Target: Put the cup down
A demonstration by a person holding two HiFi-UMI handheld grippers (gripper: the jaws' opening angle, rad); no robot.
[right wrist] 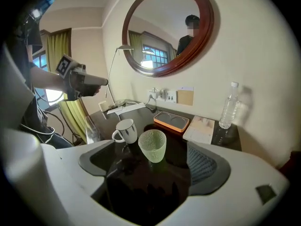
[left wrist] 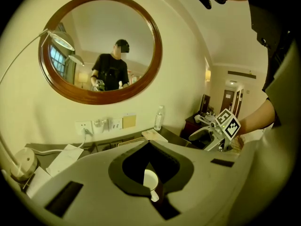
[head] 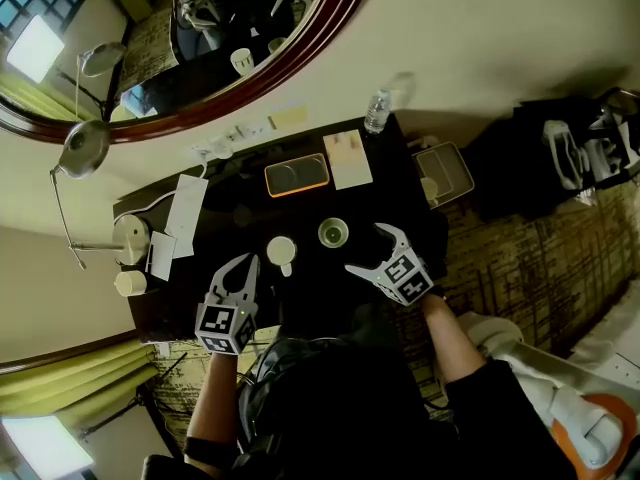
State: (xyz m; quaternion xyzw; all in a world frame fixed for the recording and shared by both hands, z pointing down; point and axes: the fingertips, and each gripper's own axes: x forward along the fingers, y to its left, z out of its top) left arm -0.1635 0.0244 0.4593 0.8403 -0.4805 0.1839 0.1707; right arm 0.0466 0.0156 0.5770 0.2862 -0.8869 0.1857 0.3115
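Note:
A pale green textured cup (right wrist: 152,145) stands upright on the dark table (right wrist: 141,192); in the head view the cup (head: 333,233) is near the table's middle. My right gripper (right wrist: 150,169) is open, its jaws spread wide on either side of the cup, and neither pad touches it. In the head view the right gripper (head: 367,249) sits just right of the cup. My left gripper (head: 249,262) is shut and holds nothing. It hovers beside a white mug (head: 281,251), and this mug (left wrist: 150,180) shows through the gap behind the shut left gripper (left wrist: 149,145).
An orange-rimmed tray (head: 297,177), a notepad (head: 348,158) and a water bottle (head: 377,111) line the table's wall side. White papers (head: 185,213) and a lamp base (head: 130,236) fill the left end. A beige box (head: 445,173) sits at the right end, with black bags (head: 560,158) beyond.

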